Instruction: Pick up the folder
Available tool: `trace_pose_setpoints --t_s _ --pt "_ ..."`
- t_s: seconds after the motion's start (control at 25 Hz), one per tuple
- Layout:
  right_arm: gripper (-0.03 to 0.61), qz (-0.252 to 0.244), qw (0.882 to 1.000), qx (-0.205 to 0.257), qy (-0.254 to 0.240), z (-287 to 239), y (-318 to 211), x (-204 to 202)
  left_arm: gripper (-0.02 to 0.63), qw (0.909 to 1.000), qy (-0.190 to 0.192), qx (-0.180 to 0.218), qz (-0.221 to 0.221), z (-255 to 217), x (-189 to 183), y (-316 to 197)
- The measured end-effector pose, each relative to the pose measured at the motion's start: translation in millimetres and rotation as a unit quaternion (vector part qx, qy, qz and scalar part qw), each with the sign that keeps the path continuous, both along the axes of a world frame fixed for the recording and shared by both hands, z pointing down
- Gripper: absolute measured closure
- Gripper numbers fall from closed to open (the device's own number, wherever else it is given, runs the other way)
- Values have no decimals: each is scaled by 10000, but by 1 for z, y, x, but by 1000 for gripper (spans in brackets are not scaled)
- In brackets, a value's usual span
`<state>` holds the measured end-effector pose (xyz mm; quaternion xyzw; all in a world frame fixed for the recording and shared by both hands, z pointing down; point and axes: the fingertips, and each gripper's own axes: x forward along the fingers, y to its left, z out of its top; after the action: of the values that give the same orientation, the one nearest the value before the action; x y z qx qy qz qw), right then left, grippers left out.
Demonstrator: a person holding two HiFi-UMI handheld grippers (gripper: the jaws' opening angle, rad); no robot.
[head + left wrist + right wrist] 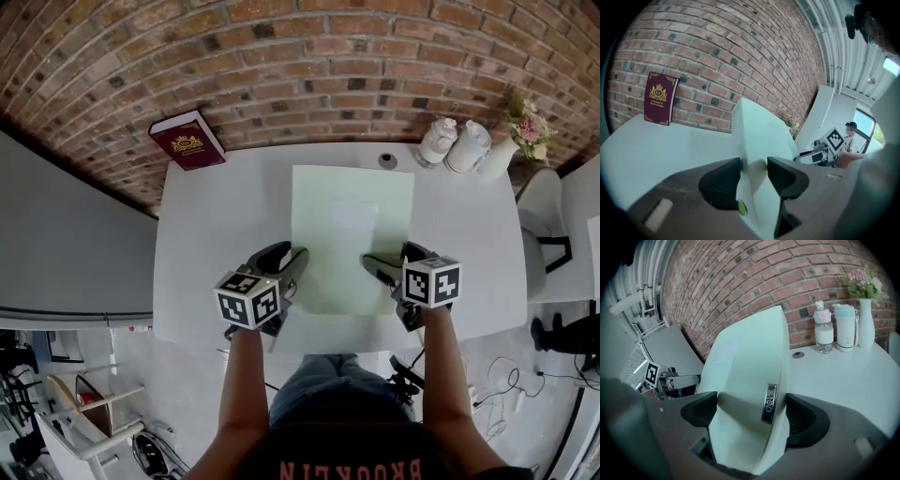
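As both grippers have the folder (352,220) clamped, I judge the grasp done and only the lift left to finish. In the head view the pale green folder lies lengthwise in the middle of the frame over the white table (206,272), its near corners reaching down to my two grippers at lower centre. The left gripper (292,255) bites the near left edge. In the left gripper view that thin edge stands upright between the two dark pads, both pressing on it. The right gripper (382,266) takes the near right edge. In the right gripper view its jaws stand wide around the thicker side that carries the metal clasp (769,403), a pad against each face. In both gripper views the folder sweeps up and away toward the brick wall at the top of the frame, so the near end looks raised off the table. Whether the far end is clear I cannot tell. What remains, as I read it, is bringing the whole folder free of the tabletop without letting it sag between the two grips.
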<state>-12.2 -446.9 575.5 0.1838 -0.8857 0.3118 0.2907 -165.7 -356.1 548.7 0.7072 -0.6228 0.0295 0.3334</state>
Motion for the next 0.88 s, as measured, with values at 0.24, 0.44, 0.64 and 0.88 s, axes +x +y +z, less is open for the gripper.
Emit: trace_pose_setpoints --t_s 0.24,0.44,0.64,0.88 --pt "115 70 9987 447 -248 -37 -11 1 425 9989 -181 428 -60 -33 2 -8" --pt "115 114 9955 834 -427 -72 -20 1 425 9959 -362 829 -96 -63 4 -14" --pt "117 158 9874 1398 -720 -111 -28 -1 425 9896 -644 1286 -74 -96 3 -19" --pt "121 186 9725 2068 -1058 -151 -32 -4 425 9786 -1035 1777 -120 -131 1 -20"
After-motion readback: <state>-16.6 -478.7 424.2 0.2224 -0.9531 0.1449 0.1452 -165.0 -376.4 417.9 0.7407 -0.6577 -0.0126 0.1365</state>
